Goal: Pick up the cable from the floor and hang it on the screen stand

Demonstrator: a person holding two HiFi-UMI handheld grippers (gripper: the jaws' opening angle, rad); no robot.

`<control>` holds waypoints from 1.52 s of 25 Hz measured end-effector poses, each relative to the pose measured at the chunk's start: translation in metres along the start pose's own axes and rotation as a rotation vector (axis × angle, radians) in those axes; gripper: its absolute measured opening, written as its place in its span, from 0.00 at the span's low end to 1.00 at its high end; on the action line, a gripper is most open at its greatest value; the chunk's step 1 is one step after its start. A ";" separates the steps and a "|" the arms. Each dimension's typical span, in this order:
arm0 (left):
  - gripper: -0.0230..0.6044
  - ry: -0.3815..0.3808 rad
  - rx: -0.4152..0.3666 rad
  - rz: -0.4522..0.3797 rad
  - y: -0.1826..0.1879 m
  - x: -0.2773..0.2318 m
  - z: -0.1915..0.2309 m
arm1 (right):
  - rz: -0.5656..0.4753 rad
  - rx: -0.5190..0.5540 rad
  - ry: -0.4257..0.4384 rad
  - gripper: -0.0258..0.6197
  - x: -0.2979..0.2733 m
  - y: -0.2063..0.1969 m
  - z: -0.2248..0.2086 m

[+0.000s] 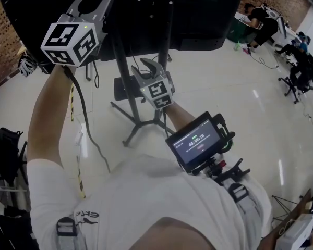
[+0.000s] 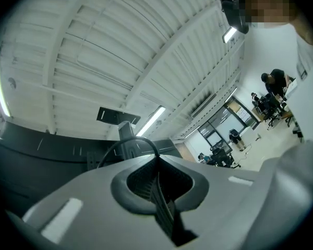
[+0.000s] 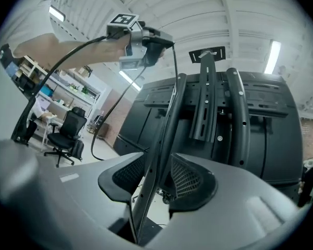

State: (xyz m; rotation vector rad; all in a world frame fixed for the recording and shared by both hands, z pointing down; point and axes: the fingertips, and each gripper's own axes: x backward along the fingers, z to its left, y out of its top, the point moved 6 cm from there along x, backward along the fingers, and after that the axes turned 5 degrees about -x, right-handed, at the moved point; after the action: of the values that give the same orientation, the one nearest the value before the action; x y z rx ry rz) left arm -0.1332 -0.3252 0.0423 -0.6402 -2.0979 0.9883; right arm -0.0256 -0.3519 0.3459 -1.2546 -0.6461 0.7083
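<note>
The left hand-held gripper (image 2: pixel 157 159) is up high, close to the back of the black screen (image 1: pixel 198 14). Its jaws are squeezed tight on the thin black cable (image 2: pixel 128 141). The cable comes out of the jaw tips, makes a small round loop, and drops away behind the gripper. I think it is held this high so the cable can go over a top part of the screen stand (image 3: pixel 207 98).

The right hand-held gripper (image 1: pixel 152 62) is lower down, near the middle of the stand. Its jaws are apart, and one slanted bar (image 3: pixel 164 119) of the stand runs between them. They do not look pressed hard on the bar. I think this gripper is there to keep the stand steady, but that is a guess.

So the cable is off the floor (image 1: pixel 224 87) at the gripped end. It sits right in the left jaws, well above the right gripper. From the right gripper view, a thin length of it hangs down from the left jaws, close to the slanted bar. It does not rest on the stand yet, so the hanging is not done.
</note>
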 end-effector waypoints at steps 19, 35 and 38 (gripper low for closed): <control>0.06 0.096 0.038 0.001 -0.013 0.022 0.058 | -0.067 0.093 -0.374 0.08 0.040 0.057 -0.111; 0.07 0.144 0.091 0.010 -0.024 0.016 0.085 | -0.208 0.274 -0.514 0.08 0.056 0.186 -0.190; 0.07 0.152 0.093 0.008 -0.028 0.001 0.094 | -0.236 0.295 -0.522 0.08 0.044 0.206 -0.210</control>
State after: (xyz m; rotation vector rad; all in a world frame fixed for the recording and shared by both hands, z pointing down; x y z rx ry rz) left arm -0.2100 -0.3825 0.0234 -0.6559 -1.9073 1.0026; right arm 0.1382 -0.4126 0.1057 -0.7037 -1.0541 0.9030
